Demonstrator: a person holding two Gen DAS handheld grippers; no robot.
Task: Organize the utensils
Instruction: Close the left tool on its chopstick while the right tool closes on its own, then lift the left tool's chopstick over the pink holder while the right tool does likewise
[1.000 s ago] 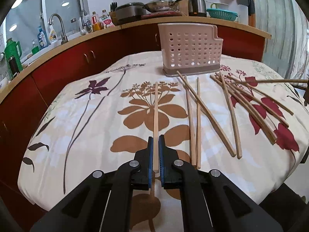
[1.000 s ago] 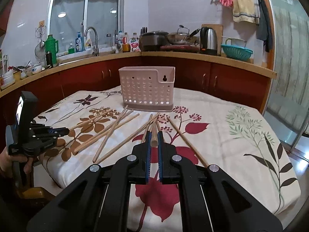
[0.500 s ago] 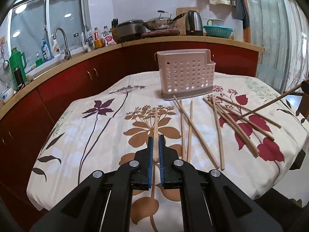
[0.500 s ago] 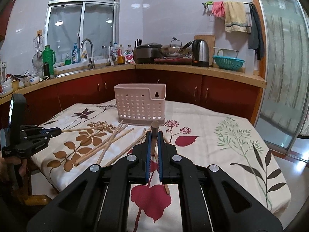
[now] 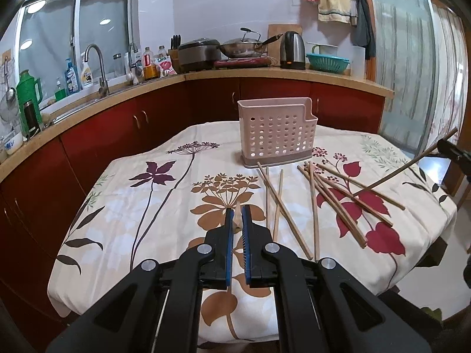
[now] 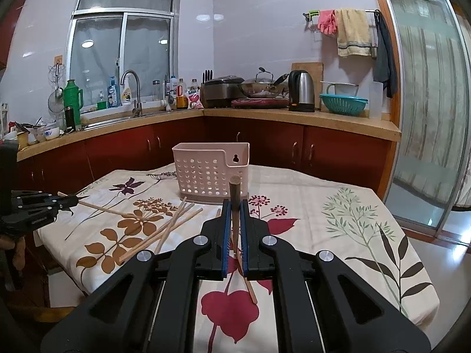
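Observation:
A pink perforated utensil holder (image 5: 276,135) stands at the far middle of the flowered table; it also shows in the right wrist view (image 6: 211,172). Several wooden chopsticks (image 5: 329,197) lie loose in front of it, and some show in the right wrist view (image 6: 170,229). My left gripper (image 5: 237,220) is shut on one chopstick (image 5: 236,219), lifted above the cloth; that chopstick shows from the side in the right wrist view (image 6: 100,208). My right gripper (image 6: 234,214) is shut on another chopstick (image 6: 234,197), held raised and pointing toward the holder; it appears in the left wrist view (image 5: 406,167).
The table's cloth (image 5: 164,206) hangs over its near and side edges. Red cabinets and a counter (image 5: 265,73) with a kettle, wok, sink and bottles wrap behind the table. A glass door (image 6: 426,117) is at the right.
Both grippers have risen and pulled back from the table, each lifting its chopstick off the cloth. The chopsticks now tilt upward.

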